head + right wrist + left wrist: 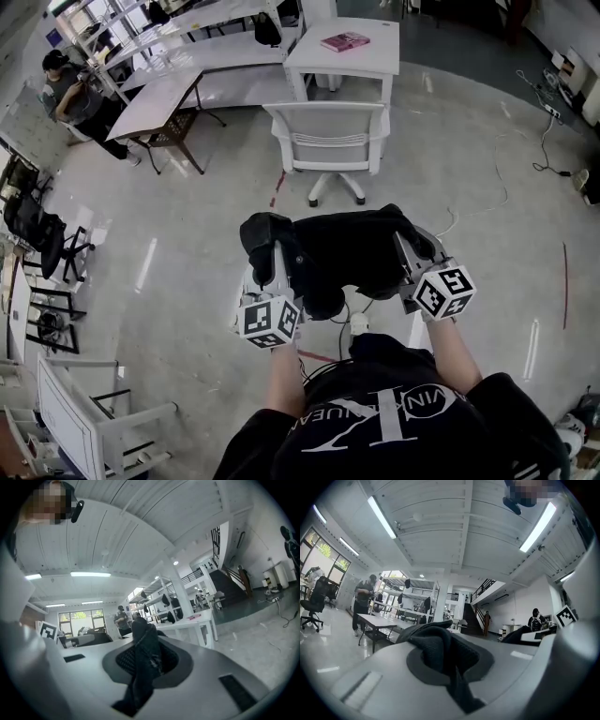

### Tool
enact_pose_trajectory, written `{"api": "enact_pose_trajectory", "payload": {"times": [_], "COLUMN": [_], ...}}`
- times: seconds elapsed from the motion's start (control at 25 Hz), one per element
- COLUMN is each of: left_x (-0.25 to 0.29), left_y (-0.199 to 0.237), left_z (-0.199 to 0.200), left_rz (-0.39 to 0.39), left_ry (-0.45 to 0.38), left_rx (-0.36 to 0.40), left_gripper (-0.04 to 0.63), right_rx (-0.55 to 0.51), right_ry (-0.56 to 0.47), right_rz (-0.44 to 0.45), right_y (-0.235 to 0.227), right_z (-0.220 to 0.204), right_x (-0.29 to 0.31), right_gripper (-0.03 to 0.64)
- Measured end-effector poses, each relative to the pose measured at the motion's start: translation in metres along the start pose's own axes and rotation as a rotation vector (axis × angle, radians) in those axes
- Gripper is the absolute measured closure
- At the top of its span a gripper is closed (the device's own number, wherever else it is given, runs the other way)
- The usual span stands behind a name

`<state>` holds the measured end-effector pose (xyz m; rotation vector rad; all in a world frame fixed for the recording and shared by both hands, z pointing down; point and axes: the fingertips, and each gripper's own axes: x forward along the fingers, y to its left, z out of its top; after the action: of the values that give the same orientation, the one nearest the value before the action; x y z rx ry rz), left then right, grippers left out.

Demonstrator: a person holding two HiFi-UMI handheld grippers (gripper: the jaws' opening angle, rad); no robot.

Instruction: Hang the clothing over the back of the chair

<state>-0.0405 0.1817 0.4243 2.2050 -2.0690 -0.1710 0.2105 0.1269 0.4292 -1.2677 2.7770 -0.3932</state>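
Garment (342, 253): off the floor, stretched between left gripper (279, 270) and right gripper (411, 258), fingers (375, 677) of each pinching an edge; chair (330, 141) at 12 o'clock, well apart, back bare; hanging not yet done

I see a glossy grey floor (169, 281), white desks (361, 61) ahead, strip lights (382, 517) on a ribbed white ceiling (440, 522), windows (316, 550) far left.

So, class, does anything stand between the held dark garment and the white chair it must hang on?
Nothing visible does: only floor with a flat red tape mark separates the dark garment from the white chair.
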Motion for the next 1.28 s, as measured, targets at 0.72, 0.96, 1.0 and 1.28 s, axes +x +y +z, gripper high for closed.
{"api": "enact_pose_trajectory", "payload": {"times": [0.72, 0.96, 1.0, 1.28], "left_x": [0.109, 0.124, 0.127, 0.158], "left_y": [0.025, 0.034, 0.034, 0.043], "left_z": [0.013, 0.029, 0.031, 0.024], "left_rz": [0.023, 0.021, 0.018, -0.021], "left_ry": [-0.044, -0.085, -0.086, -0.067], "left_rx": [0.008, -0.001, 0.000, -0.005], "left_gripper": [0.572, 0.572, 0.572, 0.572], "right_rx": [-0.013, -0.007, -0.005, -0.005], "right_ry": [-0.013, -0.038, -0.040, -0.033], "right_rz": [0.057, 0.062, 0.060, 0.034], "right_y": [-0.051, -0.055, -0.056, -0.063], "right_z": [0.024, 0.033, 0.034, 0.031], "right_x": [0.106, 0.123, 0.126, 0.151], "right_gripper": [0.563, 0.563, 0.563, 0.563]}}
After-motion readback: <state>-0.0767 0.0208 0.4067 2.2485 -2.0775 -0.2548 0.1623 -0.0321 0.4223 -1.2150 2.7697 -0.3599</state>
